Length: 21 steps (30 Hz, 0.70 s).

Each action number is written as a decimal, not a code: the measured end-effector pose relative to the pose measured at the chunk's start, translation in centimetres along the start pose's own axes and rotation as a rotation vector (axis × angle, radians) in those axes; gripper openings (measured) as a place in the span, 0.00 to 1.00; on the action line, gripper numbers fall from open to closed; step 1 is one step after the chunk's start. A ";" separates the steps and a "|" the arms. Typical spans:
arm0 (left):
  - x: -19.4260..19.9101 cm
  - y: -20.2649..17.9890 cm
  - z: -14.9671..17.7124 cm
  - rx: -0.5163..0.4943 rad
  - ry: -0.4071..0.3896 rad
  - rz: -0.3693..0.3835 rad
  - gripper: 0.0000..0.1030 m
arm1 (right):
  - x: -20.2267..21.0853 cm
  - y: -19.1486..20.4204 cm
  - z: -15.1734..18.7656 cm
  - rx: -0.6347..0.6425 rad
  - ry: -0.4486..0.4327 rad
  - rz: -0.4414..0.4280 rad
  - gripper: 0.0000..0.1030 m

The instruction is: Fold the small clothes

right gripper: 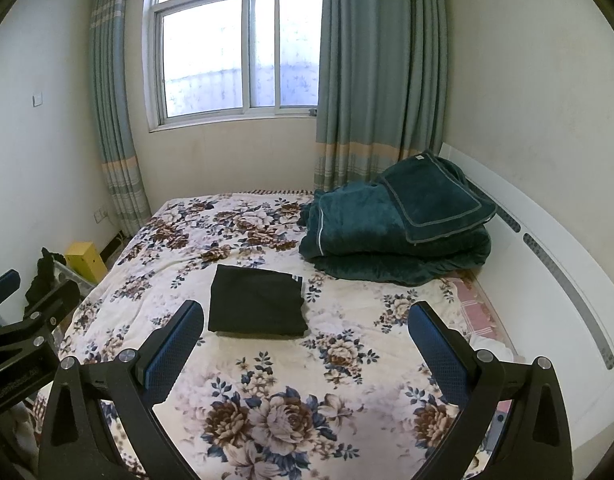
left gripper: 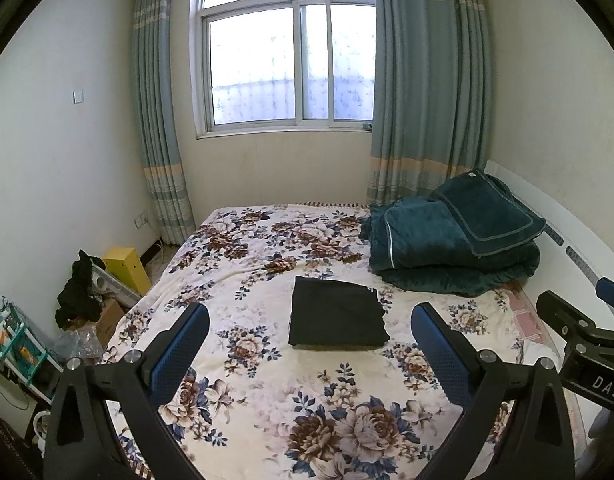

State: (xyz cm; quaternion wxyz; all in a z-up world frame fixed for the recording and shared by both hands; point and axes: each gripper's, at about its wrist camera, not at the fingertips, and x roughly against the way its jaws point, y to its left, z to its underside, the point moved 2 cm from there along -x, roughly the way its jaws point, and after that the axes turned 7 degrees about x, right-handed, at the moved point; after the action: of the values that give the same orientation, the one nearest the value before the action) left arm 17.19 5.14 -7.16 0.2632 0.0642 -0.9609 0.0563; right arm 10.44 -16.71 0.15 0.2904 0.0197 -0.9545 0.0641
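window (left gripper: 285,60) daylit | teal curtains (left gripper: 423,80) | floral bed (left gripper: 267,400) | pale walls (left gripper: 47,160)

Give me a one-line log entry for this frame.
left gripper: open, empty | right gripper: open, empty | black garment: folded, flat on floral bedspread, untouched | teal blanket: piled behind

Bed w/ floral blanket (left gripper: 267,392): folded black garment (left gripper: 337,312) centre, teal quilt (left gripper: 447,248) behind.

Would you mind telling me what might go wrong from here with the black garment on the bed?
The folded black garment lies on a soft floral blanket; pinching its edge with an open left claw or right claw might catch blanket too. Lifting one layer could undo the fold. The teal bedding pile lies close behind.
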 end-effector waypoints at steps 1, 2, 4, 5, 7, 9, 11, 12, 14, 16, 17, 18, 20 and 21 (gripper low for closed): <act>0.0 0.0 0.0 0.000 0.000 0.001 1.00 | 0.0 0.0 0.0 -0.001 0.000 0.000 1.00; 0.0 0.0 0.0 0.001 0.001 0.002 1.00 | -0.2 0.1 0.0 0.000 0.001 -0.001 1.00; 0.0 0.0 0.0 0.001 -0.002 0.000 1.00 | 0.1 0.2 0.1 -0.004 0.002 0.003 1.00; 0.0 0.0 0.0 0.000 -0.002 0.003 1.00 | 0.0 0.3 0.1 -0.004 0.002 0.002 1.00; 0.0 0.0 0.0 -0.001 -0.002 0.000 1.00 | 0.2 0.3 0.2 -0.003 0.003 0.003 1.00; 0.0 0.1 0.0 -0.001 -0.003 -0.002 1.00 | 0.2 0.4 0.2 -0.006 0.002 0.004 1.00; 0.0 0.1 -0.1 0.001 -0.004 -0.002 1.00 | 0.2 0.4 0.2 -0.006 0.001 0.005 1.00; 0.0 0.1 0.0 -0.001 -0.003 -0.003 1.00 | 0.2 0.4 0.2 -0.006 0.001 0.006 1.00; 0.1 0.1 0.0 0.002 -0.004 -0.002 1.00 | 0.0 0.5 0.3 -0.005 0.004 0.004 1.00; 0.1 0.2 -0.1 0.001 -0.004 -0.005 1.00 | 0.0 0.6 0.2 -0.003 0.005 0.003 1.00; 0.1 0.2 0.0 0.002 -0.005 -0.002 1.00 | -0.1 0.7 0.2 -0.002 0.006 0.003 1.00; 0.1 0.2 0.0 0.001 -0.005 -0.003 1.00 | 0.0 0.7 0.2 -0.001 0.006 0.003 1.00; 0.1 0.2 0.0 0.002 -0.003 0.000 1.00 | -0.2 0.9 0.1 0.004 0.007 0.001 1.00; 0.1 0.2 0.0 0.002 -0.004 -0.002 1.00 | -0.1 0.9 0.1 0.003 0.007 0.002 1.00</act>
State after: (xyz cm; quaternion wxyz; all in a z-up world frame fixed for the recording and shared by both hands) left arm 17.09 5.35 -7.12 0.2612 0.0656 -0.9614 0.0570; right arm 10.40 -15.81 -0.14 0.2938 0.0187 -0.9534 0.0658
